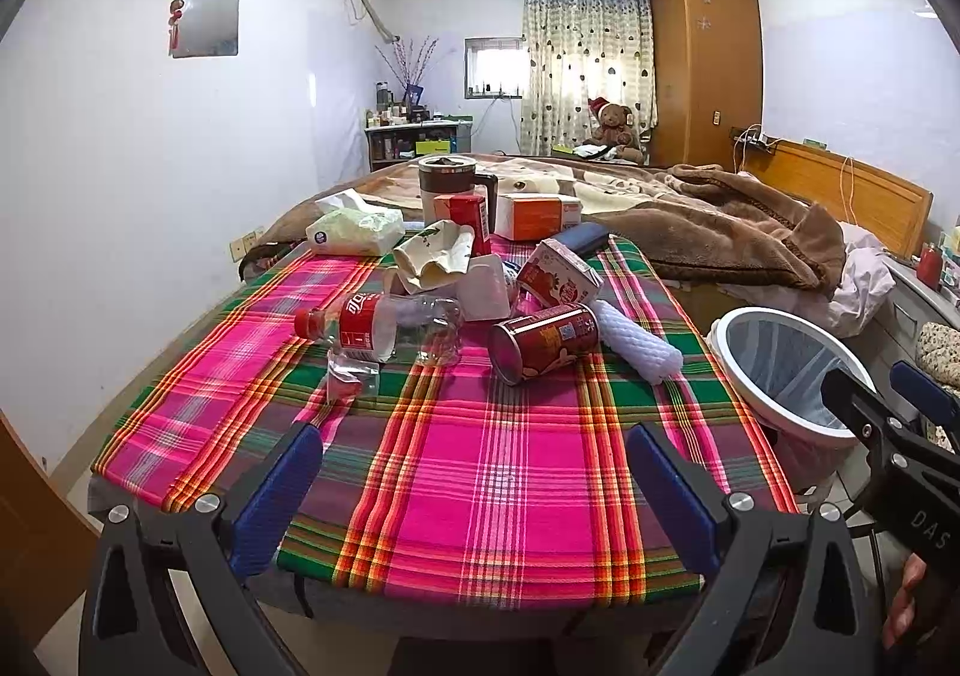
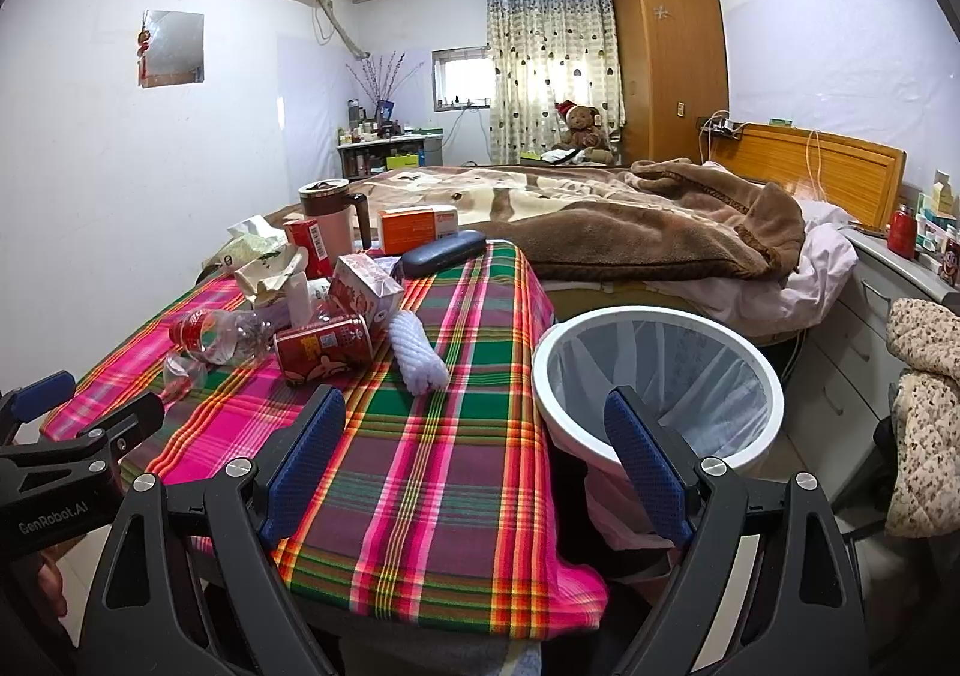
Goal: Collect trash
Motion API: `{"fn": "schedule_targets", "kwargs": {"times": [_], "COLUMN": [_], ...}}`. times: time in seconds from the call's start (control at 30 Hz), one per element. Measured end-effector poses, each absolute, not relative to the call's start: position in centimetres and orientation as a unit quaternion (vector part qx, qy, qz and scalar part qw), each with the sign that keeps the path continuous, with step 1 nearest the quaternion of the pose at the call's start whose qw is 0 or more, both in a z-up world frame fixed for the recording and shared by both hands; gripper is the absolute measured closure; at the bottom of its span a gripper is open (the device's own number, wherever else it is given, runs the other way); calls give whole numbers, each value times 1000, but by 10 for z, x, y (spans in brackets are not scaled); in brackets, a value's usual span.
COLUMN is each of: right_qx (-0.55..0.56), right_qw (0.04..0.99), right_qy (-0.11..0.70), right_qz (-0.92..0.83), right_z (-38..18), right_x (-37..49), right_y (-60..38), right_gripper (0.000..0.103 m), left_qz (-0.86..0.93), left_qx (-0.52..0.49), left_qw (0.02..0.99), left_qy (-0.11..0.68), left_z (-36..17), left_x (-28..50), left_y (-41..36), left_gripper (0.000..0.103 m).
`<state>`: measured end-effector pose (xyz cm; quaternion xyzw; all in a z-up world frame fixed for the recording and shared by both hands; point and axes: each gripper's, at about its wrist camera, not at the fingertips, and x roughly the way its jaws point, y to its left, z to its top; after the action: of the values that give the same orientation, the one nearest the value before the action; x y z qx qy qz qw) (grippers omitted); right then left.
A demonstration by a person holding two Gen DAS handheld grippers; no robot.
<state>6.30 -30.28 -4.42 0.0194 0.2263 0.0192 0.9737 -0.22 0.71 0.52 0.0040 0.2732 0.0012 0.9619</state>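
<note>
Trash lies heaped at the far half of the plaid-covered table (image 1: 480, 472): a red can (image 1: 543, 341) on its side, an empty cola bottle (image 1: 378, 325), a white foam net (image 1: 636, 340), a red-and-white carton (image 1: 561, 277), a crumpled paper cup (image 1: 435, 253) and a clear wrapper (image 1: 351, 370). A white-rimmed bin (image 2: 657, 382) with a liner stands off the table's right edge. My left gripper (image 1: 474, 460) hovers open over the near table, empty. My right gripper (image 2: 474, 430) is open too, empty, straddling the table's right edge and the bin. The can (image 2: 324, 346) and net (image 2: 417, 358) lie ahead-left of it.
A mug (image 1: 450, 190), a tissue pack (image 1: 354, 229), an orange box (image 1: 537, 214) and a dark glasses case (image 2: 444, 253) stand at the table's far end. Behind is a bed with a brown blanket (image 2: 630, 232). A cabinet (image 2: 888, 310) and a quilted cloth (image 2: 927, 412) stand at the right.
</note>
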Motion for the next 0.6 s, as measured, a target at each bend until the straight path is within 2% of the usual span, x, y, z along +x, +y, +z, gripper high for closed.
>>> {"fn": "schedule_targets", "kwargs": {"times": [0.6], "right_qx": [18], "right_qw": [974], "right_qy": [226], "right_qz": [17], "right_z": [-42], "right_x": [61], "right_y": [-304], "right_gripper": [13], "left_qz": [2], "left_qx": [4], "left_qw": [962], "left_qy": [272], "left_z": [7], "left_x": [-3], "left_y": [9], "left_gripper": [0]}}
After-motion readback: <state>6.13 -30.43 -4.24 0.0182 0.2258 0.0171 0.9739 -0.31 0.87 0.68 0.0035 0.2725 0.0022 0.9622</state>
